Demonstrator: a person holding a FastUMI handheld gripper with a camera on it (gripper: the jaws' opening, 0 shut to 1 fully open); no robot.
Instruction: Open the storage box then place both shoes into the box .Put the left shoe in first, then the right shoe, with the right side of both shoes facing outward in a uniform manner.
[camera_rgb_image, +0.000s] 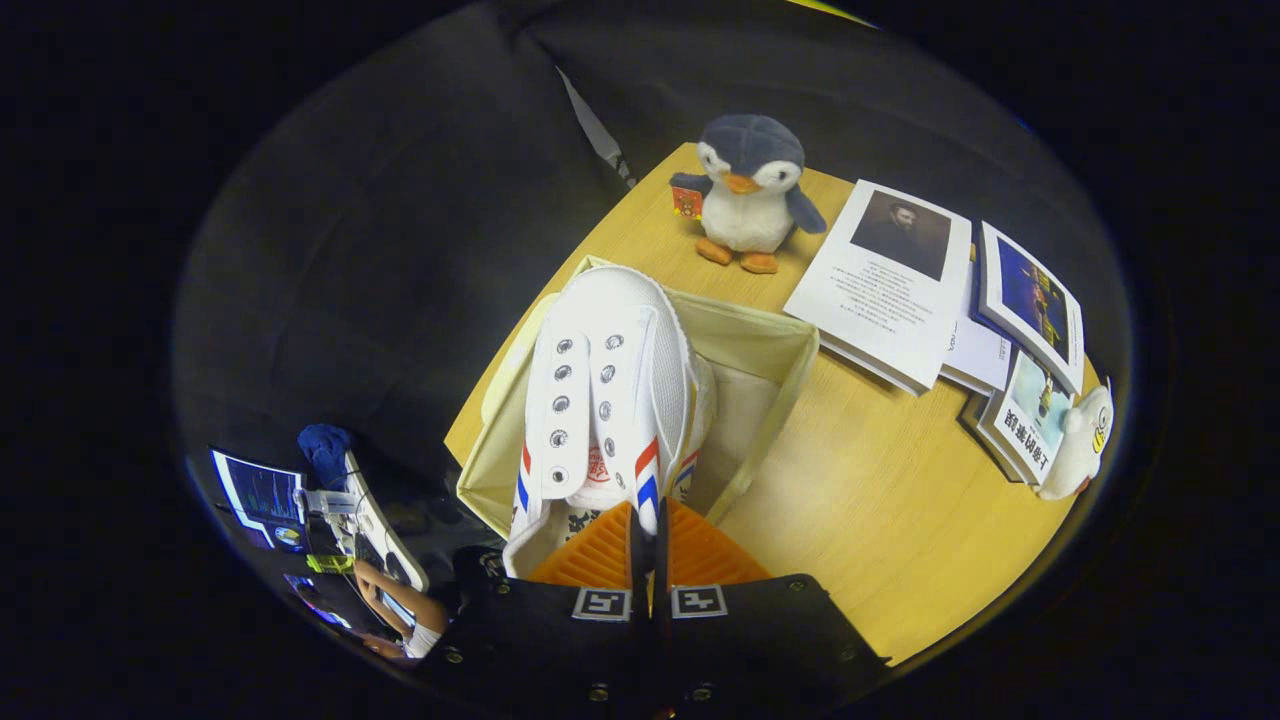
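Observation:
My gripper (648, 525) is shut on the side wall of a white canvas shoe (600, 390) with red and blue stripes. The shoe hangs toe-forward over the open cream fabric storage box (770, 345) on the wooden table. Its toe reaches the box's far left corner. Close against its right side, lower in the box, I see part of a second white shoe (703, 405) with the same stripes. The held shoe hides most of it. A pale flap (512, 370), maybe the lid, hangs outside the box's left wall.
A plush penguin (748, 190) stands beyond the box. Several books (890, 280) lie to the right of the box, with a small white plush toy (1080, 445) at their near end. Beside the table, a person's hand (375, 585) rests near screens (258, 495).

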